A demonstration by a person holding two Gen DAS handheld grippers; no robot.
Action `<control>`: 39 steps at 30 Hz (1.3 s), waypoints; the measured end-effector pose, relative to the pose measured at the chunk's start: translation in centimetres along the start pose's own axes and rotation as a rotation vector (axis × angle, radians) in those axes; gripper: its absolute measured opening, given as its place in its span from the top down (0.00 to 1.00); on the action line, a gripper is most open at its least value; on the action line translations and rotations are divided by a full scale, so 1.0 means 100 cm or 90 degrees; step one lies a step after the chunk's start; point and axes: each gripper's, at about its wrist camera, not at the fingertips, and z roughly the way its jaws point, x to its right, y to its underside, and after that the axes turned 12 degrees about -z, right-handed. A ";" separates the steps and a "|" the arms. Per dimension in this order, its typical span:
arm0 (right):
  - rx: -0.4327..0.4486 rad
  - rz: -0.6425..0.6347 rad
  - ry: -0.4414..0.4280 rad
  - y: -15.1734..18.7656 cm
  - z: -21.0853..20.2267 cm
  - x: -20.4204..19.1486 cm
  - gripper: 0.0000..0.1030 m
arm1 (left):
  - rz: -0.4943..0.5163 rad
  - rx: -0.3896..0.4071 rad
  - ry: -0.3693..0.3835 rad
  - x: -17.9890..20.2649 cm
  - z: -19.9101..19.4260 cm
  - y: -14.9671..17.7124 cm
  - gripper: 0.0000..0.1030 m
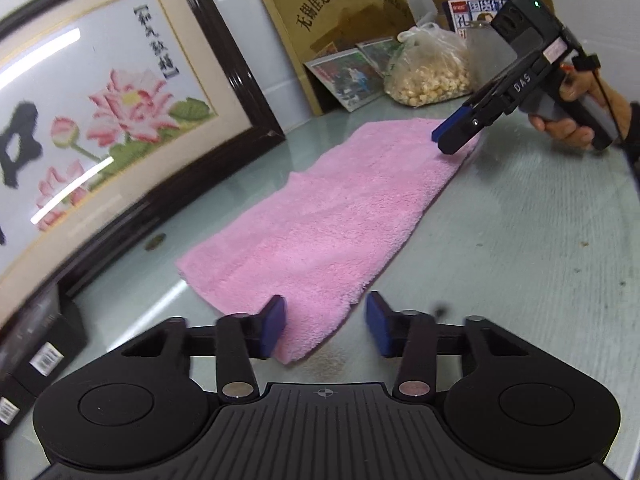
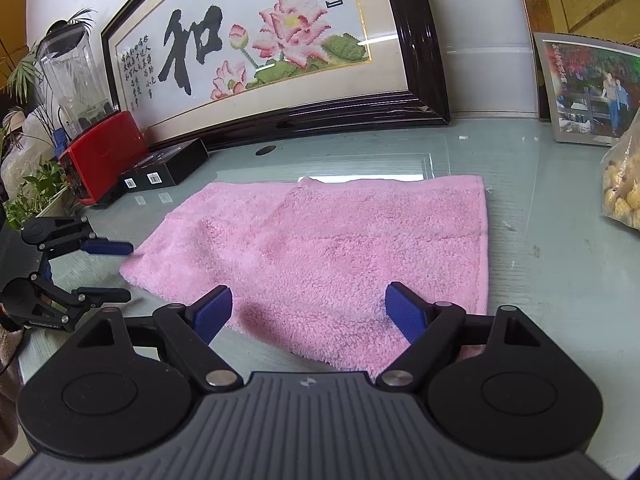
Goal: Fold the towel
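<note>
A pink towel (image 1: 324, 216) lies folded in a long strip on the glass table (image 1: 520, 240). It also shows in the right wrist view (image 2: 340, 248). My left gripper (image 1: 326, 330) is open, its jaws straddling the towel's near corner just above the table. It shows at the left edge of the right wrist view (image 2: 116, 270). My right gripper (image 2: 310, 312) is open and empty, hovering over the towel's other end. In the left wrist view it hangs over the far end (image 1: 448, 138), held by a hand.
A framed lotus embroidery (image 2: 260, 40) leans against the wall behind the towel. A plastic bag of yellow snacks (image 1: 428, 76), photos (image 1: 348, 76) and a gold plaque stand at one end. Black boxes (image 2: 164, 168), a red blender base (image 2: 100, 152) and plants stand at the other.
</note>
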 end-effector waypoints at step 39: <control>0.024 0.101 -0.019 0.002 -0.006 0.028 0.16 | -0.089 -0.057 -0.069 0.005 0.054 -0.065 0.74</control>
